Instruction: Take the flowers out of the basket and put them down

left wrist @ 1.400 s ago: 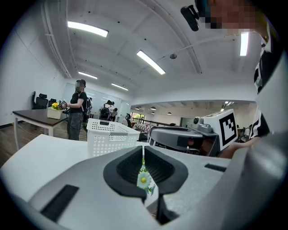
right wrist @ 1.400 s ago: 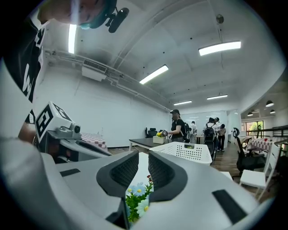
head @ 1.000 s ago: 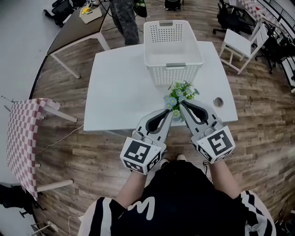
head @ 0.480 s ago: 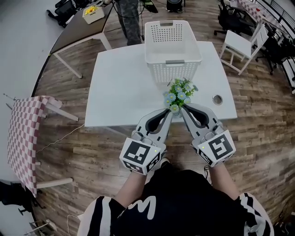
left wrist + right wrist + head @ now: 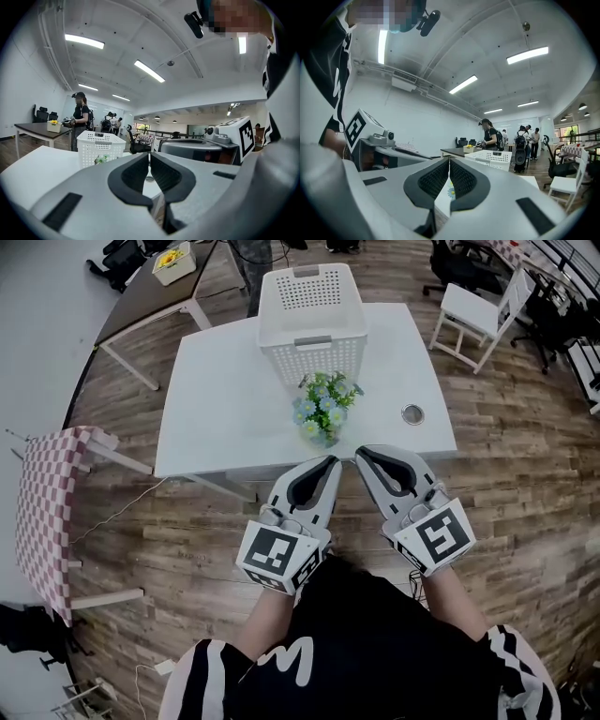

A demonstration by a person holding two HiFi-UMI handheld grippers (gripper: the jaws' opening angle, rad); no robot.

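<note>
**A:** Are you still holding the flowers (image 5: 323, 413)?

**B:** No, I'm pulling back. My left gripper (image 5: 332, 462) and right gripper (image 5: 360, 455) fingers are staying closed, holding nothing. The flowers are standing on the tabletop (image 5: 225, 399), upper middle, just below the basket (image 5: 309, 334).

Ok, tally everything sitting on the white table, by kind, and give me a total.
White slotted basket: 1
Bunch of blue and green flowers: 1
Small round silver-rimmed fitting: 1
Total: 3
</note>
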